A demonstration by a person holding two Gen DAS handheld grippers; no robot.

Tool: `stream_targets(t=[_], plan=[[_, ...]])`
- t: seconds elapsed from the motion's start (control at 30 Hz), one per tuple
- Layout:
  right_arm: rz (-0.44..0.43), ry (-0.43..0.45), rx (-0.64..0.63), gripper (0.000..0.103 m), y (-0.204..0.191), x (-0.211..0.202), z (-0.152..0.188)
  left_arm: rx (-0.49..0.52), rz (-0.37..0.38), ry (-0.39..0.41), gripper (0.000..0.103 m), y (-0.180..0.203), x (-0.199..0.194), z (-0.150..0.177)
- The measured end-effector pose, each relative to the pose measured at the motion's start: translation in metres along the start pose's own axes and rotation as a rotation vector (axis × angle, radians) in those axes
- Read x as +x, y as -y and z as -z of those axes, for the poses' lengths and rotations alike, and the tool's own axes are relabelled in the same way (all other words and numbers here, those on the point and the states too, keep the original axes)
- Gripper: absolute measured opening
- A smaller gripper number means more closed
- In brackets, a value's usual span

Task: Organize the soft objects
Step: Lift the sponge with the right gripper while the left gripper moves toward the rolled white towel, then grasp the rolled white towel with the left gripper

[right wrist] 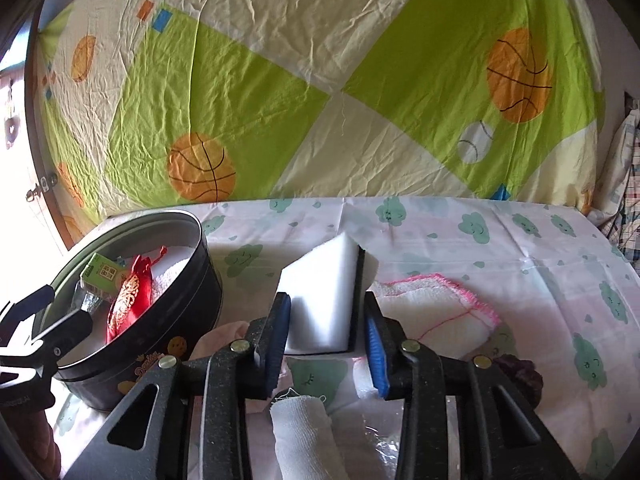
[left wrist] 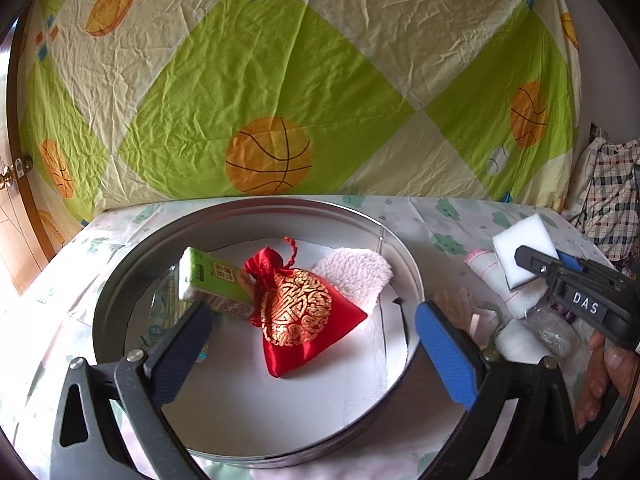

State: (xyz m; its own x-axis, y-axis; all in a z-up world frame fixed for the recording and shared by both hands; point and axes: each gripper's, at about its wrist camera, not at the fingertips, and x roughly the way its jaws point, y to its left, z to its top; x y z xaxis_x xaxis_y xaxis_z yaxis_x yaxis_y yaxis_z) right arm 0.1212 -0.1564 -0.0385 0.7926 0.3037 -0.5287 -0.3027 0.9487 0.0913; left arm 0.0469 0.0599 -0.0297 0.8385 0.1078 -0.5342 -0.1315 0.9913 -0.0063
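The right gripper (right wrist: 325, 332) has its 2 jaws closed on the white sponge block (right wrist: 320, 300), pads pressing either flank. It looks lifted just clear of the cloud-print tablecloth (right wrist: 520, 240), probably so it can travel to the round tin (right wrist: 160, 320), which sits toward 9 o'clock from it. The block's long axis runs away from the gripper, toward 12 o'clock, its narrow end pointing at the basketball sheet (right wrist: 280, 80) behind; a dark layer runs along its right face.

The left gripper (left wrist: 314, 346) hangs wide open over the tin (left wrist: 120, 280), gripping nothing, apparently waiting. Inside lie a red pouch (left wrist: 304, 312), a green tissue pack (left wrist: 212, 280) and a fleecy white cloth (left wrist: 356, 276), already sorted by the look of it.

A pink-edged towel (right wrist: 440, 308) lies at 3 o'clock of the sponge, a gauze roll (right wrist: 300, 432) at 6 o'clock, both outside the tin.
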Motion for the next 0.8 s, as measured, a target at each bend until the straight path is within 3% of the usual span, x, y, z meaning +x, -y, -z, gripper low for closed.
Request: stream_targets(t=[0.23, 0.57, 0.8], plan=[[0.082, 0.091, 0.021, 0.037, 0.029, -0.041, 0.003, 0.033, 0.055, 0.009, 0.103, 0.028, -0.011, -0.002], [0.200, 0.110, 0.014, 0.038, 0.062, -0.058, 0.022, 0.110, 0.136, -0.036, 0.102, 0.092, -0.015, 0.008], [0.213, 0.111, 0.054, 0.038, 0.081, -0.064, 0.026, 0.159, 0.187, -0.106, 0.102, 0.131, -0.008, 0.023]])
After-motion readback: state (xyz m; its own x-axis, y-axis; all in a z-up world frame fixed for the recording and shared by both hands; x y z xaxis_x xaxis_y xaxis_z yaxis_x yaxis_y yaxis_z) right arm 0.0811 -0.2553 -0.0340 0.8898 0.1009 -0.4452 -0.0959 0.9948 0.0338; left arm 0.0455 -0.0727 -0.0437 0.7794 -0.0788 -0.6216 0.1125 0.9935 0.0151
